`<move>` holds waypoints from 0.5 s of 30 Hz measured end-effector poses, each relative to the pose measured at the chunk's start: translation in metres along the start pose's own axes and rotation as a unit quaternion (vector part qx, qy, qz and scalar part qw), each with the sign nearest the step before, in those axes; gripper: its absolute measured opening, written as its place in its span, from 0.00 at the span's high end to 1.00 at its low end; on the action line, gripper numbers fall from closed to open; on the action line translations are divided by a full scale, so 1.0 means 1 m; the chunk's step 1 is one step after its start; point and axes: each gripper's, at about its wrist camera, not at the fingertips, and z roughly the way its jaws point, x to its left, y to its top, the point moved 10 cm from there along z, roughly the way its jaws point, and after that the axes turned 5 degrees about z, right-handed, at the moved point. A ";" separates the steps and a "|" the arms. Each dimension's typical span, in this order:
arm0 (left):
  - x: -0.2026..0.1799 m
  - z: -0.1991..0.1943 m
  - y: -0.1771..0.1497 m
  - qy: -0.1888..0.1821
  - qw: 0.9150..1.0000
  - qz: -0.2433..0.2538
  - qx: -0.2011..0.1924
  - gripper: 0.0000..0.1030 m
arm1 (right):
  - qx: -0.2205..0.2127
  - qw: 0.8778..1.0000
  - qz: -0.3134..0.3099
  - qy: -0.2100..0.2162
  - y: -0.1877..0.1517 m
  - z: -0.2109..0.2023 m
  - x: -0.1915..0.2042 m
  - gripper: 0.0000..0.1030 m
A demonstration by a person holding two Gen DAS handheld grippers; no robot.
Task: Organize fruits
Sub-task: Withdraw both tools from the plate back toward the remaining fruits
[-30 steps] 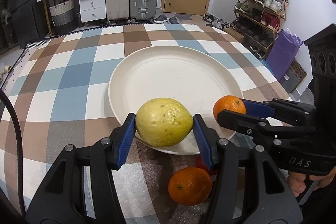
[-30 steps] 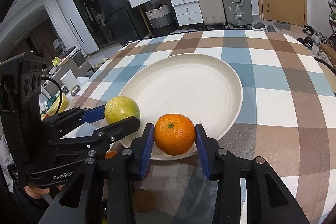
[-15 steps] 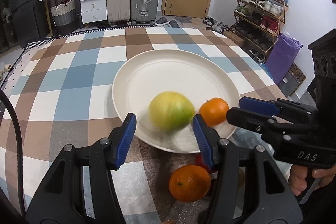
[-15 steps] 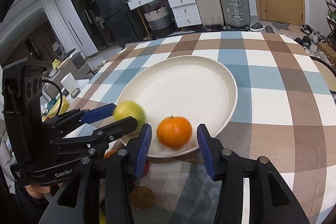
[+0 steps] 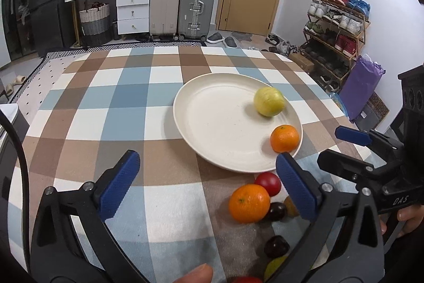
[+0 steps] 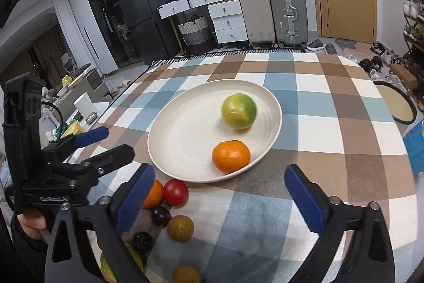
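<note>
Fruits are only partly sorted so far: a yellow-green fruit (image 6: 239, 111) sits at about 1 o'clock on the cream plate (image 6: 175, 147) and an orange (image 6: 231, 156) at about 5 o'clock. Nothing is held by the left gripper (image 5: 209, 184) or the right gripper (image 6: 220, 199); the jaws of both are opening with nothing pinched between them. A pile is left on the checked desk (image 6: 331, 123) at the plate's 6 to 7 o'clock: another orange (image 5: 249, 203), a red fruit (image 6: 175, 192), dark plums (image 6: 160, 215) and brownish round ones (image 6: 180, 228), so most of the job looks undone.
</note>
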 end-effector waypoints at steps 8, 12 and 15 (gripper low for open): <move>0.002 -0.032 -0.018 0.012 1.000 0.011 -0.005 0.01 | 0.004 1.000 0.005 -0.002 -0.013 -0.010 0.000 0.00; 0.000 -0.049 -0.028 0.018 1.000 0.017 -0.009 0.01 | 0.008 1.000 0.003 -0.002 -0.020 -0.016 0.001 0.00; 0.001 -0.055 -0.034 0.022 1.000 0.014 -0.007 0.01 | 0.010 1.000 -0.001 -0.002 -0.025 -0.022 0.002 0.00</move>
